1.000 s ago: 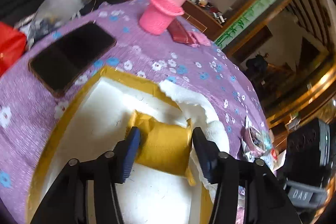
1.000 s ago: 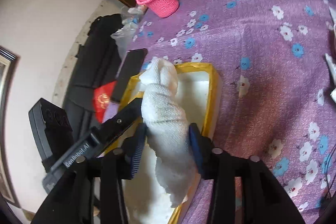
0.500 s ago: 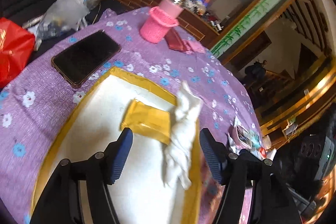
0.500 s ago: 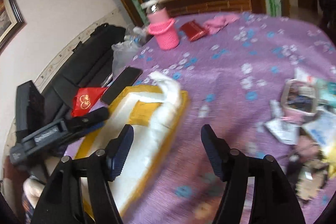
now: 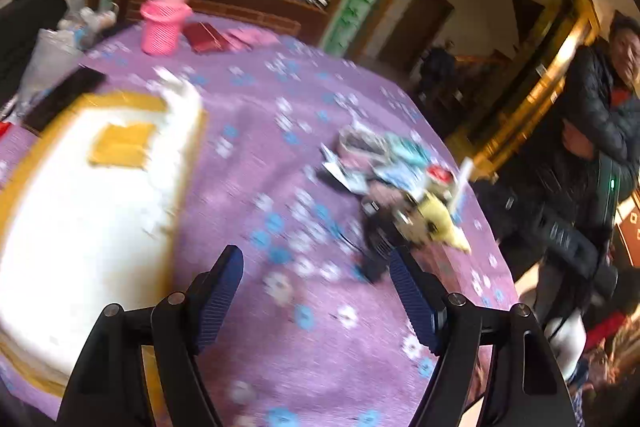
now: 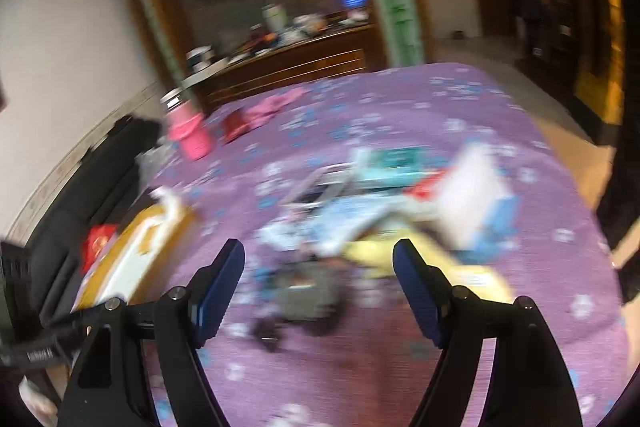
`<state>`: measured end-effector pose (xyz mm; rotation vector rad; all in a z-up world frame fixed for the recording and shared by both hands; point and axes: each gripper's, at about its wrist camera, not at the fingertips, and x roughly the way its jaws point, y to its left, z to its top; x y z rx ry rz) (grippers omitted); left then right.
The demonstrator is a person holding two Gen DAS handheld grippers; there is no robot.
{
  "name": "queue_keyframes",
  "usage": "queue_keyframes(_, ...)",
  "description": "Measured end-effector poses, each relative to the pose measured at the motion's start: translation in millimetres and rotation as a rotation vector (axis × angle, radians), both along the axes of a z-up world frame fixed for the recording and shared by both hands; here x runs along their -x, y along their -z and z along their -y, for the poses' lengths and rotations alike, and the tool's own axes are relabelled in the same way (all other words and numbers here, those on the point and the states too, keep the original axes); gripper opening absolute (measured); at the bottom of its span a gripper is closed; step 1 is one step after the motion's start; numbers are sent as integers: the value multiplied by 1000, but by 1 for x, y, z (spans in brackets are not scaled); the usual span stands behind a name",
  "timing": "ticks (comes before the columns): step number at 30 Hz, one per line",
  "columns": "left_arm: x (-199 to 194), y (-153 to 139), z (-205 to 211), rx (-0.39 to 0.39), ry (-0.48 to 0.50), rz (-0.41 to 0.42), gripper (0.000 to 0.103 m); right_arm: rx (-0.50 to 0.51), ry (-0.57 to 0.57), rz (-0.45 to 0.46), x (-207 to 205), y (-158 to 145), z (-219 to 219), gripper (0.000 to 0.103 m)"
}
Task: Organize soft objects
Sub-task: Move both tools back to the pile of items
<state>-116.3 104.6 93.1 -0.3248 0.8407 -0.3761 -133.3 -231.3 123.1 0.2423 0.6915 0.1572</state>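
Both claws are seen with jaws apart and nothing between them, having just been opening: the left claw (image 5: 316, 291) and the right claw (image 6: 318, 285). A white towel (image 5: 180, 131) and a yellow cloth (image 5: 122, 145) are laid in the yellow-rimmed foam tray (image 5: 132, 101) on the desk (image 5: 256, 155). A blurred heap of soft things (image 6: 360, 211) is left outside it, well apart, so the sorting is judged partly done.

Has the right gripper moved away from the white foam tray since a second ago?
Yes. The right gripper, jaws just opened and empty, has swung right of the white foam tray toward the pile of packets.
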Motion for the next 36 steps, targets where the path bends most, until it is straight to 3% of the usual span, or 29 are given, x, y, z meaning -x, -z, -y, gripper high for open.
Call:
queue_keyframes(6, 3, 25, 44, -15, 55, -73, 79, -37, 146, -1, 3, 7, 78, 76)
queue_keyframes(10, 6, 39, 63, -44, 69, -102, 79, -63, 179, -31, -7, 20, 100, 76)
queue_keyframes(17, 8, 51, 70, -68, 61, -127, 79, -141, 145, -105, -45, 41, 104, 76)
queue_keyframes(22, 11, 43, 71, -109, 60, -80, 79, -243, 178, -130, -72, 43, 106, 76)
queue_keyframes(32, -20, 25, 75, -96, 66, -61, 79, -165, 239, -164, -97, 51, 83, 76)
queue_keyframes(36, -55, 7, 86, -109, 87, -28, 79, -177, 242, -156, -98, 56, 87, 76)
